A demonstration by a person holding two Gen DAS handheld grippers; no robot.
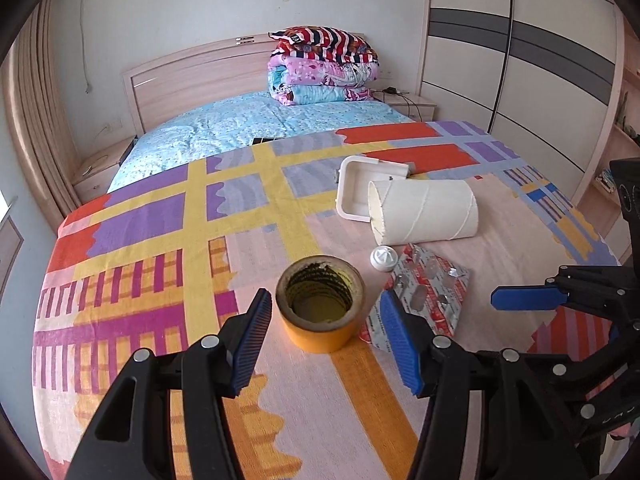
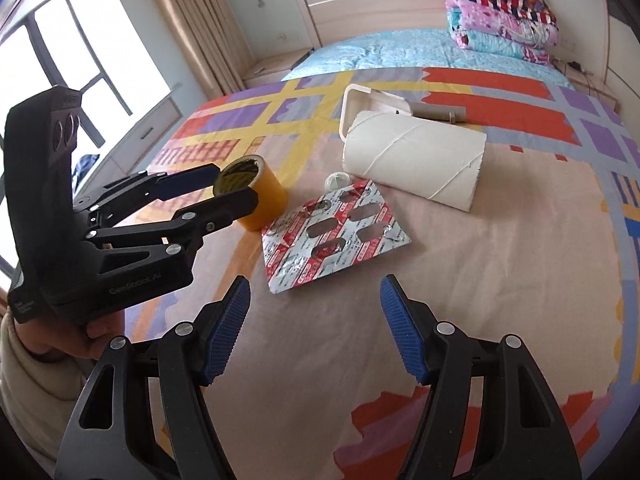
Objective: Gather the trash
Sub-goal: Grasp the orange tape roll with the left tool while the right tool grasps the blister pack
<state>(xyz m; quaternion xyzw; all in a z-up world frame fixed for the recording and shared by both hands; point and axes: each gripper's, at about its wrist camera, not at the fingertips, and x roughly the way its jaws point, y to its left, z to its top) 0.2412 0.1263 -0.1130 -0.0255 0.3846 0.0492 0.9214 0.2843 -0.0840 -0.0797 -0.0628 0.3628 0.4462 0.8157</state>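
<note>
- The yellow tape roll (image 1: 321, 305) stands on end on the patterned blanket (image 1: 160, 240), hollow core facing up, near the bed's foot.
- The left gripper (image 1: 326, 340) has its jaws spread wide on either side of the roll, blue pads level with it but not touching (a gap shows on both sides); the right wrist view confirms the roll (image 2: 251, 191) sits between the fingers, unheld.
- Just right of the roll lies a red-and-silver blister pack (image 1: 424, 300), flat, its pockets punched out, with the left gripper's right finger over its near edge.
- A small white cap (image 1: 383, 257) sits just beyond the pack, near the roll.
- Farther back, a large white paper roll (image 1: 424, 210) lies on its side against a white tray (image 1: 352, 188) tipped on edge.
- The right gripper (image 2: 314, 330) hovers over bare blanket short of the blister pack (image 2: 334, 230), jaws wide apart and holding nothing.
- Folded quilts (image 1: 324, 68) are stacked by the headboard.
</note>
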